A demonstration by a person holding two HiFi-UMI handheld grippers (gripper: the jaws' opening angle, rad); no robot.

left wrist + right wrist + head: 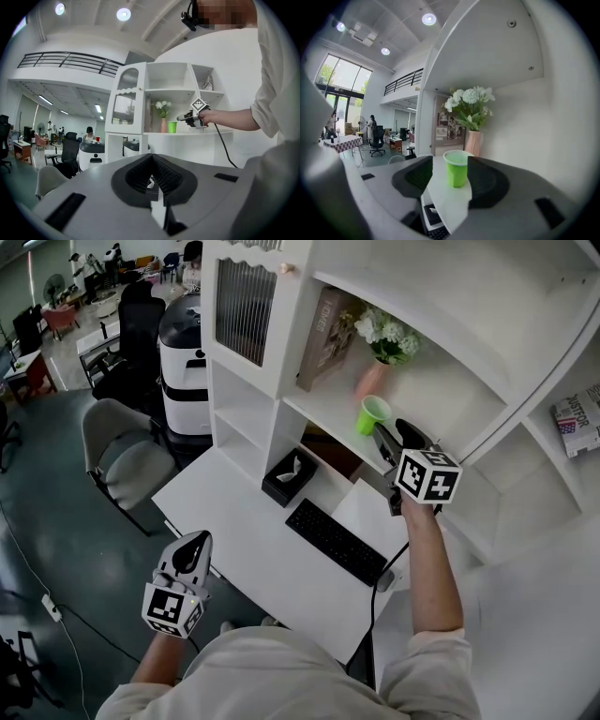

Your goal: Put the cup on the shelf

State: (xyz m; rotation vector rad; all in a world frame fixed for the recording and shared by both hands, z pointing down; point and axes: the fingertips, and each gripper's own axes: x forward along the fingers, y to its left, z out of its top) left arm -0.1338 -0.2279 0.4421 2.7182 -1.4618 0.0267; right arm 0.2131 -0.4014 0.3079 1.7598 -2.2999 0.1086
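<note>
The green cup (372, 414) stands upright on the white shelf board (323, 418), in front of a pink vase (370, 379). My right gripper (382, 439) is held at the shelf and points at the cup. In the right gripper view the cup (457, 168) sits at the tips of the right gripper (449, 182), with a gap to each pad, so the jaws are open and touch nothing. My left gripper (195, 545) hangs low by the desk's front edge, shut and empty. The left gripper view shows the cup (172, 127) and the right gripper (182, 118) from afar.
White flowers (386, 334) fill the vase, and a book (328, 334) leans at the shelf's left end. Below, the white desk (244, 521) carries a black keyboard (337, 540) and a black tissue box (289, 474). A grey chair (122, 451) stands left of the desk.
</note>
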